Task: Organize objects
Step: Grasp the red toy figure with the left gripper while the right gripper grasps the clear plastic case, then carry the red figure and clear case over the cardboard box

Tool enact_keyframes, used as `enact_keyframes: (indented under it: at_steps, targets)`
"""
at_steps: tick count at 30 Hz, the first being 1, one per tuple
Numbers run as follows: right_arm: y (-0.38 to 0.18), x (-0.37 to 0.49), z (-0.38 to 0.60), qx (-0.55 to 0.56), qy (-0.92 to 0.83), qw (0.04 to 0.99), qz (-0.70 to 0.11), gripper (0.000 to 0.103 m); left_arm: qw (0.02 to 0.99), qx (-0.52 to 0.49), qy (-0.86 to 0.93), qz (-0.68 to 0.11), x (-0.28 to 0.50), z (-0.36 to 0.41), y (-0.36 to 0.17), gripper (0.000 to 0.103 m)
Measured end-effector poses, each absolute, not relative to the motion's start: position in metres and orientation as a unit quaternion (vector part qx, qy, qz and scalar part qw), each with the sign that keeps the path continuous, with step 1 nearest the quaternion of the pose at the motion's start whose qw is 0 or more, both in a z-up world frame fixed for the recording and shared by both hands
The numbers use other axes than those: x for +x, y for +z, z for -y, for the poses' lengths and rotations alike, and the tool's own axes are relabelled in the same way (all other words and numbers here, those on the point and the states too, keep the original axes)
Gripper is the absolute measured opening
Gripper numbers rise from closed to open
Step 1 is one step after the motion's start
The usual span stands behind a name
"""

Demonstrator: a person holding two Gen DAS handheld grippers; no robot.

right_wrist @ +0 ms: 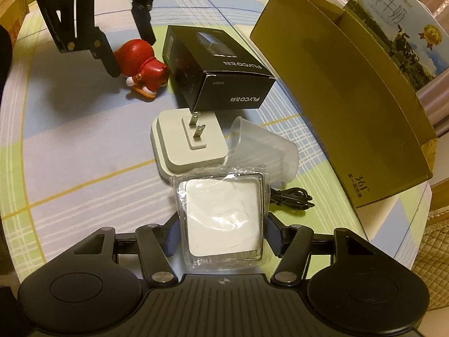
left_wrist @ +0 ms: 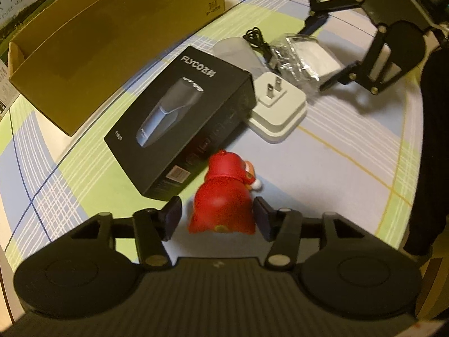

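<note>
Red toy figure (left_wrist: pixel 224 193) lies on plaid-covered desk (left_wrist: pixel 350 146), between spread fingers of left gripper (left_wrist: pixel 217 216), pads not touching it. Black shaver box (left_wrist: pixel 179 112) just beside toy; white plug adapter (left_wrist: pixel 277 109) near box end. Right gripper (right_wrist: pixel 221 233) also spread, straddling white square item in clear plastic wrap (right_wrist: pixel 224 219). Frosted cup (right_wrist: pixel 263 148), black cable (right_wrist: pixel 291 196), open cardboard box (right_wrist: pixel 345 92) nearby.

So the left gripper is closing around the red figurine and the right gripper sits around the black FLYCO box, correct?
Not quite. The right gripper sits around the white square item in clear plastic wrap, as the right wrist view shows; the black FLYCO box lies further off. The left gripper does flank the red figurine.
</note>
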State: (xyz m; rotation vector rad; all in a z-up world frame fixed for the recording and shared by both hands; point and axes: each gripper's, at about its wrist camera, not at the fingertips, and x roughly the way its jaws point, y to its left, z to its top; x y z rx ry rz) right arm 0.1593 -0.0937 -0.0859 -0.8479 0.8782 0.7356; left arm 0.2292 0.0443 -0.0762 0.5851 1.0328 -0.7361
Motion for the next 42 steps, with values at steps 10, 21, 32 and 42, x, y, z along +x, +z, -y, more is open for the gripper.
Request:
enact_keyframes:
  at_steps: [10, 21, 32, 42]
  targets:
    - [-0.084, 0.16, 0.097, -0.359, 0.325, 0.768, -0.419, 0.057, 0.765, 0.25, -0.327, -0.496, 0.234, -0.036, -0.086, 0.042]
    - [-0.071, 0.152, 0.1, -0.345, 0.317, 0.778, -0.419, 0.057, 0.77, 0.246, -0.32, -0.495, 0.216, -0.036, -0.075, 0.042]
    - [-0.057, 0.14, 0.101, -0.34, 0.307, 0.784, -0.419, 0.057, 0.786, 0.239, -0.306, -0.482, 0.201, -0.037, -0.046, 0.042]
    - [-0.036, 0.136, 0.104, -0.324, 0.293, 0.795, -0.42, 0.057, 0.802, 0.237, -0.288, -0.466, 0.195, -0.032, -0.015, 0.042]
